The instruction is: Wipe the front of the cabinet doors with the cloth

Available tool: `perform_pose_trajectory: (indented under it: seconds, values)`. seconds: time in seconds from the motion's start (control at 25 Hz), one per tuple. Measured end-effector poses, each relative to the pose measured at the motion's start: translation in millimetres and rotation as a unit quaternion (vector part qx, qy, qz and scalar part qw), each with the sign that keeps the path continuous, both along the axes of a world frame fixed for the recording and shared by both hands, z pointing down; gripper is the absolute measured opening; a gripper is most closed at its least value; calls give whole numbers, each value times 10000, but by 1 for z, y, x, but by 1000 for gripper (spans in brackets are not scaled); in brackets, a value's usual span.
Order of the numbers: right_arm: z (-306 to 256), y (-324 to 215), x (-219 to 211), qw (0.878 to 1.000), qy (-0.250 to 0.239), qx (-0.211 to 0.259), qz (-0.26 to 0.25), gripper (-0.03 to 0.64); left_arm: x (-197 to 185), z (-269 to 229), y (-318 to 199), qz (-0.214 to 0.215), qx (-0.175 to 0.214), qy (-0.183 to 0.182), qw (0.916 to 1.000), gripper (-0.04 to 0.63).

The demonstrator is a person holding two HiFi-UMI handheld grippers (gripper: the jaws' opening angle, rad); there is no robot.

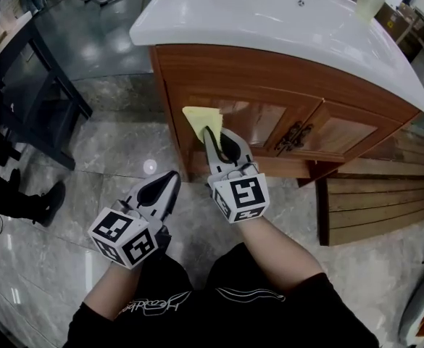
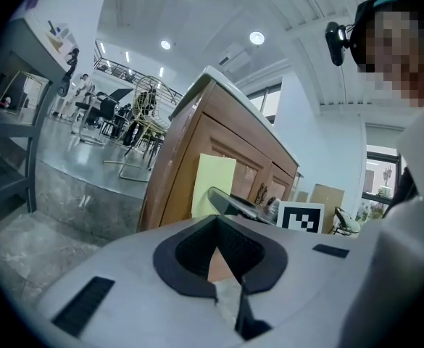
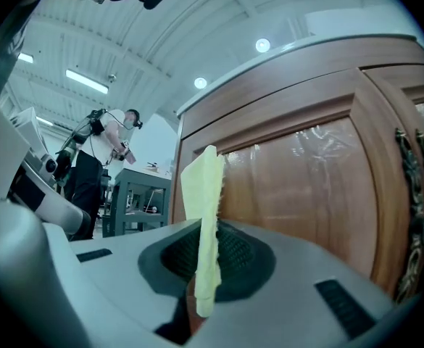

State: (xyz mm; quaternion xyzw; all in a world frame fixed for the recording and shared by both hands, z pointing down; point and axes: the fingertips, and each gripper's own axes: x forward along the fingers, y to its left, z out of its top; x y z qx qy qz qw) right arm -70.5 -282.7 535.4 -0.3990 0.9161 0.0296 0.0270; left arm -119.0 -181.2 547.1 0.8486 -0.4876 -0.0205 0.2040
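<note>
My right gripper's (image 3: 204, 267) jaws are clamped on a pale yellow cloth (image 3: 203, 194). The cloth stands upright out of them, seen edge-on, with its free end above the jaw tips. In the head view that cloth (image 1: 197, 118) lies over the upper left corner of the left cabinet door (image 1: 266, 122). I cannot tell whether it is pressed against the wood or just short of it.

My left gripper (image 2: 222, 256) has its jaws closed together on nothing, and it takes no part in the work.

I judge the wiping to be at or near its start. The cloth sits at a top corner, a natural starting place, and neither the left door nor the right door (image 1: 346, 133) shows a wiped or damp patch (glossy wood would hide one anyway). So both door fronts, and the area around the dark metal handles (image 1: 293, 136) between them, seem left to do.

My right forearm reaches forward and up from my lap, pointing the right gripper (image 1: 212, 135) at the door. The left gripper (image 1: 169, 181) hangs lower, near my left knee, above the grey marbled floor (image 1: 117, 143) and angled towards the cabinet. The white countertop (image 1: 269, 13) overhangs the doors.
</note>
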Motion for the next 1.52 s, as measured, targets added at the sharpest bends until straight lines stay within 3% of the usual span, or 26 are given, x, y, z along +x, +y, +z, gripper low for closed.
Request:
perform_pose_trajectory:
  seconds: [0.8, 1.52]
  values:
    - [2, -10, 134, 9897, 32, 28, 1431, 40, 61, -1, -8, 539, 48, -51, 9985, 5]
    - [-5, 3, 174, 9845, -9, 81, 1750, 40, 77, -3, -12, 631, 82, -14, 9980, 6]
